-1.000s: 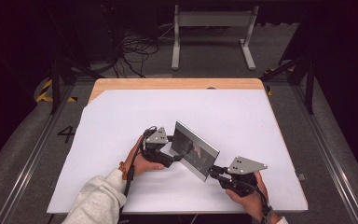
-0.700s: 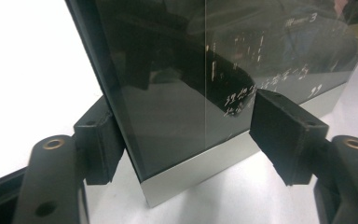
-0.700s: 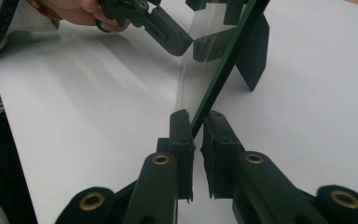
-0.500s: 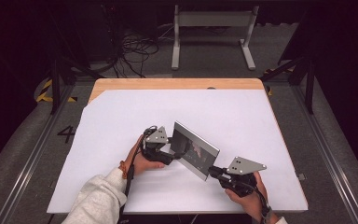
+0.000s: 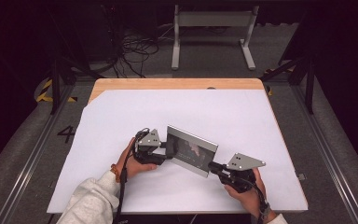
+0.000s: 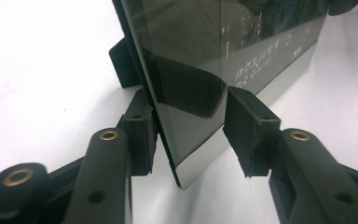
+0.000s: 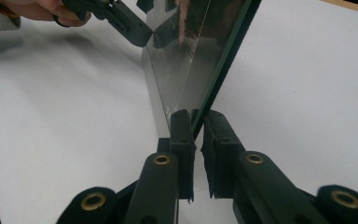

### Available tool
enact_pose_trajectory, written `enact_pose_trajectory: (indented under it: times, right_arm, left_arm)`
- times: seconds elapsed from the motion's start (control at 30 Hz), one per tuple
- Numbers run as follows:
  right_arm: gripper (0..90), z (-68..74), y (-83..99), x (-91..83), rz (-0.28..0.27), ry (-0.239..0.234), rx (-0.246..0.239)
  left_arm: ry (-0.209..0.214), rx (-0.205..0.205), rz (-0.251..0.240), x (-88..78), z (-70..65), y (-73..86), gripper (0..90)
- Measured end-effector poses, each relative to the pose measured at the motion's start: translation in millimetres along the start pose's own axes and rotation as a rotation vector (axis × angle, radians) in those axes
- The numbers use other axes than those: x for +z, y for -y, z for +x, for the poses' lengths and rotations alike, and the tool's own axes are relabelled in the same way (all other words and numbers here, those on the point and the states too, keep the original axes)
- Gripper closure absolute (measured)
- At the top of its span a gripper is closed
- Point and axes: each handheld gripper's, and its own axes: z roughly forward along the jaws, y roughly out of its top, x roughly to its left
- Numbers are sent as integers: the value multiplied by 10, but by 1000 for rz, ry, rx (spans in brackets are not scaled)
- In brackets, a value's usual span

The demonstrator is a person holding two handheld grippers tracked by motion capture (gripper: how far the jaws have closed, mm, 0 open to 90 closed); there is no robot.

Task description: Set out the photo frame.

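panel: dark glossy flat panel [image 5: 191, 150] w/ silver edge strip, standing on edge on the white sheet [image 5: 121, 116], slightly tilted, near front-centre of table; faint pale lettering on its face in left gripper view [image 6: 261, 51]
left gripper: [image 5: 164, 154] at panel's left end, held in person's left hand [image 5: 133, 163]; jaws have just been closing, panel end sits between them; left pad [image 6: 142, 135] touching or all but touching the back face, right pad [image 6: 247, 130] apart from the glossy front w/ a clear gap, so not clamped yet
right gripper: [image 5: 213, 167] at panel's right lower corner, held in right hand [image 5: 244, 191]; in right gripper view jaws [image 7: 196, 126] nearly together, pinching the thin green-edged panel [image 7: 214, 60] between pads, firm grip
other: left gripper tip also seen far off in right gripper view [image 7: 135, 28], at panel's far end
surface: white sheet covers most of the wooden table [image 5: 177, 84]; wood strip bare along far edge
sleeve: light grey sleeve [image 5: 91, 203] on left forearm, orange-brown band at wrist [image 5: 116, 171]
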Motion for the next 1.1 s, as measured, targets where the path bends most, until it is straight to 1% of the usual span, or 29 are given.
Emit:
enact_pose_trajectory:
  times: [0.17,0.23,0.3,0.43,0.5,0.6,0.7,1.03,1.1]
  right_arm:
    - [818,-11,-10,35,-1,0,3]
    - [814,-18,-14,58,-3,0,7]
    - [811,-20,-22,71,-1,11,5]
    - [803,-30,-33,96,-3,18,11]
    - [800,-36,-37,105,-4,18,12]
    - [796,-41,-41,114,-4,21,14]
    - [789,-49,-46,126,-2,25,10]
    - [776,-66,-51,154,3,34,5]
    - [772,-69,-51,160,3,34,8]
  left_arm:
    - [-16,-2,8,-40,-39,28,585]
    - [-13,-4,9,-69,-60,59,601]
    - [-12,-12,6,-89,-68,76,621]
    - [-23,-8,14,-111,-99,97,634]
    - [-35,-2,23,-122,-126,104,638]
    - [-38,-1,25,-132,-142,114,643]
    - [-27,-10,20,-150,-154,136,659]
    - [-37,-8,38,-141,-198,162,679]
    - [-33,-8,42,-127,-206,170,679]
